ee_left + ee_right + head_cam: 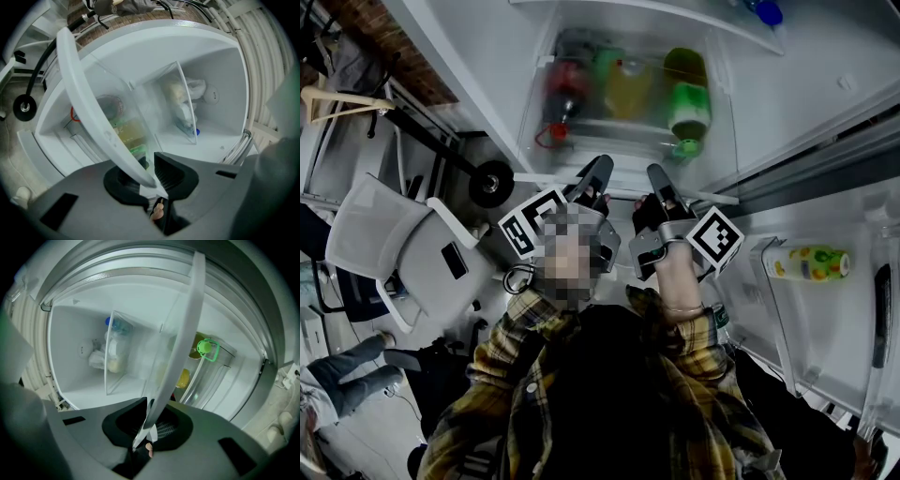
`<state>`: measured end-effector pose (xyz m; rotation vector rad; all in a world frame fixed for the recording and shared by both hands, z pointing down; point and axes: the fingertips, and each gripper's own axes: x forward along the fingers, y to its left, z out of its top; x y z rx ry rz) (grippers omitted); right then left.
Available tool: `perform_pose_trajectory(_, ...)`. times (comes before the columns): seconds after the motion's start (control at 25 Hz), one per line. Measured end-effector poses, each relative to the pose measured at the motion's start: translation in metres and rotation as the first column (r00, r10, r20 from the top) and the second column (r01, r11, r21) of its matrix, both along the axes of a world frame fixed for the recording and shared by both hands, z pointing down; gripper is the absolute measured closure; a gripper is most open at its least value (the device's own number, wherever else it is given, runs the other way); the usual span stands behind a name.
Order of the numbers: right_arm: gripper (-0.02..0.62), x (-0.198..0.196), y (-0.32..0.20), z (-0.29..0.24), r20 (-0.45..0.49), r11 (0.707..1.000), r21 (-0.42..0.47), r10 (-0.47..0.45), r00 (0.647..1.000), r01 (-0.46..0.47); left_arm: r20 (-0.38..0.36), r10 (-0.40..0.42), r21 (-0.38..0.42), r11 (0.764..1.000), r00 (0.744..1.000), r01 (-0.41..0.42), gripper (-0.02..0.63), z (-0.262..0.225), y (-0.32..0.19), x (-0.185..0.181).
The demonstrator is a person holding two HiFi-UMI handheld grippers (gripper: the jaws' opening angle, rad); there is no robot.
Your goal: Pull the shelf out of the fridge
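A: Where's the shelf sitting?
B: It's lying inside the fridge (825,84) — a glass shelf (628,141), probably feeling stiff, heavy and breakable.
A: And the tongs?
B: The left gripper (150,180) and right gripper (147,427) are both clamping its white rim (89,108) — likely the safest hold.

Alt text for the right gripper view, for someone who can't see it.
The right gripper is clamped on the white front rim of a glass shelf running up the picture. Behind it is the open fridge, with a clear bin of bagged food at left and a green-capped bottle at right.
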<state>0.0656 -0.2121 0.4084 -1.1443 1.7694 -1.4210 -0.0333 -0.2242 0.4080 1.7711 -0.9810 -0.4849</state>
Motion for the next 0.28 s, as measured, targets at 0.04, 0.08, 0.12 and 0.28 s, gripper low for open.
perform_pose_trajectory(0.04,0.549,0.0003,0.0000,0.0004,0.000,1.000,-0.003,0.001,1.000,-0.001,0.003,0.009,-0.002,1.000,1.000,-0.009,0.540,0.0000,-0.0004,0.0004)
perform_pose_trajectory(0.08,0.549,0.0006,-0.0002,0.0007,-0.001,1.000,-0.005,0.002,1.000,-0.002,0.005,0.020,-0.004,1.000,1.000,-0.020,0.540,0.0002,-0.0008,0.0008)
perform_pose_trajectory(0.12,0.549,0.0009,-0.0007,0.0006,0.000,1.000,-0.003,0.003,1.000,-0.003,0.007,0.030,-0.006,1.000,1.000,-0.030,0.540,0.0004,-0.0015,0.0014)
perform_pose_trajectory(0.28,0.549,0.0048,-0.0053,-0.0011,0.004,1.000,0.010,0.017,1.000,-0.017,0.013,0.074,-0.004,0.997,0.997,-0.074,0.540,-0.0009,-0.0077,0.0061)
